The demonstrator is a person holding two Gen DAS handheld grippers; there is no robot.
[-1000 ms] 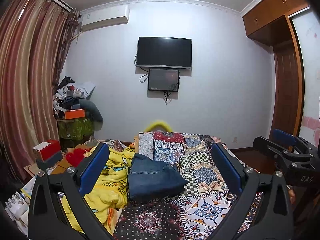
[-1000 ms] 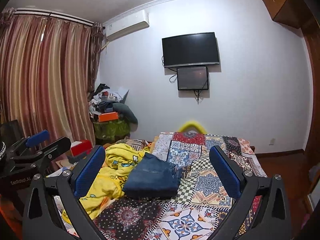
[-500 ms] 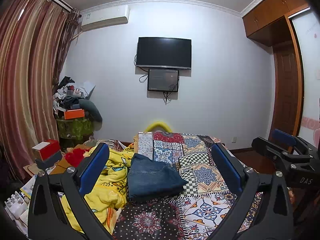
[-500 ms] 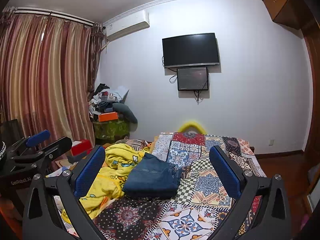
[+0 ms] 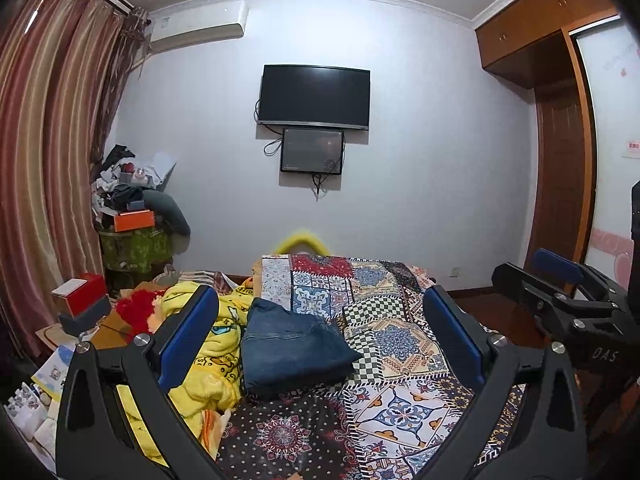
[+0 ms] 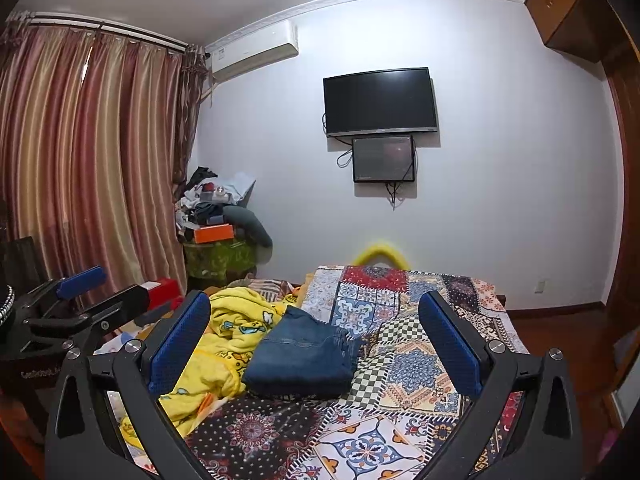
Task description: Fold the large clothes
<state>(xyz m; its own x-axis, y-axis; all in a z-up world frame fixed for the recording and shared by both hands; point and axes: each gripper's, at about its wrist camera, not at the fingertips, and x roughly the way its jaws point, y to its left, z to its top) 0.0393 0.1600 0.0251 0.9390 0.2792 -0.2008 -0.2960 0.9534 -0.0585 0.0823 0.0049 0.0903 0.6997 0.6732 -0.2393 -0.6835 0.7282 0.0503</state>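
Note:
A pair of blue jeans [image 5: 290, 354] [image 6: 302, 356] lies folded into a compact rectangle on the patchwork bedspread [image 5: 400, 344] [image 6: 404, 364]. My left gripper [image 5: 320, 312] hovers above and short of the jeans, open, with nothing between its blue pads. My right gripper [image 6: 314, 316] is held the same way, open and empty. Each gripper shows in the other's view: the right gripper [image 5: 556, 284] at the right edge, the left gripper [image 6: 84, 292] at the left edge.
A crumpled yellow blanket [image 5: 208, 344] [image 6: 224, 340] lies just left of the jeans. Boxes and clutter [image 5: 80, 304] crowd the floor by the striped curtains [image 5: 44, 160]. A heaped side table [image 5: 136, 236] stands in the corner; a television [image 5: 314, 96] hangs on the far wall.
Both views have shifted only slightly; the grippers stay open and the jeans have not moved.

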